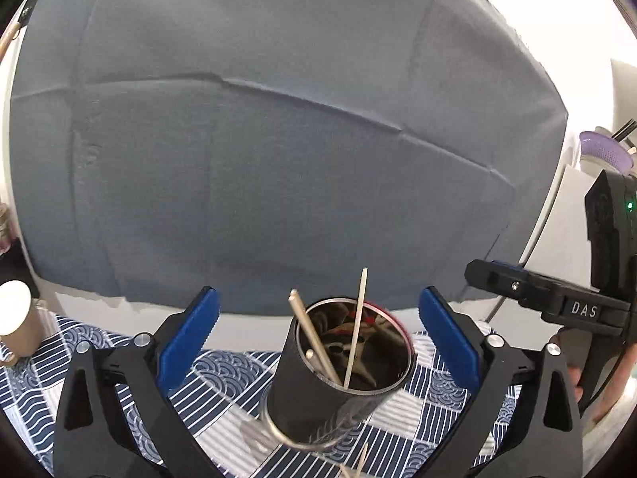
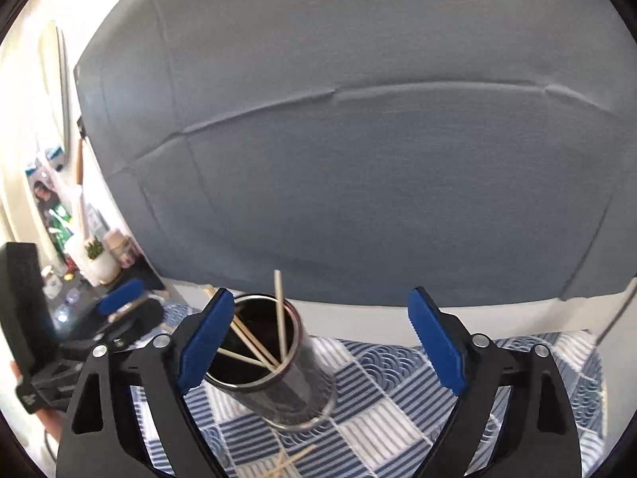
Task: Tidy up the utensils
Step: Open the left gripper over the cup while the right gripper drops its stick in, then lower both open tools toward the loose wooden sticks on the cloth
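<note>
Chopsticks (image 1: 360, 330) stand leaning inside a dark metal holder cup (image 1: 338, 378) on the blue-and-white patterned cloth (image 1: 223, 374), between the left gripper (image 1: 318, 338)'s widely spread blue pads. The right gripper (image 2: 320, 338) also hangs wide and holds nothing, its left pad just beside the cup's rim. Loose wooden sticks (image 2: 292, 460) lie on the cloth near the cup's base.

Grey-blue creased backdrop sheet (image 2: 398, 159) fills the far side, hung against a white wall (image 1: 589, 47). Table under a blue-and-white patterned cloth (image 2: 398, 390). Cluttered shelf far left: small potted plant (image 2: 95, 255), bottles. Bright, washed-out light at both edges.
</note>
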{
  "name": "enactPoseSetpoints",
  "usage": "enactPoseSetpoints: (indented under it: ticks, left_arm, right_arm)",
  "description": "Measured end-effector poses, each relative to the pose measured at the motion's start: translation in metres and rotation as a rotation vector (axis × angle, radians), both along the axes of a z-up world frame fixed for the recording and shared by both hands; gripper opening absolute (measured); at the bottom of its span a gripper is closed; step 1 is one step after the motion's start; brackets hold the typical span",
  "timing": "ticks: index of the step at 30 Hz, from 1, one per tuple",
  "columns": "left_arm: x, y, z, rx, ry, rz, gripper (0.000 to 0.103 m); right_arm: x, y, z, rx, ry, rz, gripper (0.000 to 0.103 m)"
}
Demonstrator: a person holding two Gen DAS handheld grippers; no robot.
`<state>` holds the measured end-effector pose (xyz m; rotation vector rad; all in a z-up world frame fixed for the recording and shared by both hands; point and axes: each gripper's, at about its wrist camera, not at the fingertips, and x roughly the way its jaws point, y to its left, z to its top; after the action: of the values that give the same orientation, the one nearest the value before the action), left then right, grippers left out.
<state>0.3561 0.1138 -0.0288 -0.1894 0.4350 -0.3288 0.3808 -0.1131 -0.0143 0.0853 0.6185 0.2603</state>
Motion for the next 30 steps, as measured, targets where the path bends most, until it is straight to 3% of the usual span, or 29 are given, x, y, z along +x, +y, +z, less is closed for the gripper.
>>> enactPoseSetpoints:
  ticks: [13,23,30]
  left_arm:
    - [-0.046,-0.003,0.009,0.066,0.043,0.044,0.097]
    - [-0.106,-0.012,0.002,0.126,0.094,0.093,0.097]
    - [-0.146,-0.008,-0.003,0.101,0.100,0.124,0.097]
  right_arm:
    - [-0.051,-0.026,0.017,-0.042,0.010,-0.037,0.091]
    - [-0.101,-0.039,0.003,-0.064,0.059,-0.009,0.091]
    - [-0.134,-0.041,-0.015,-0.102,0.097,0.004,0.091]
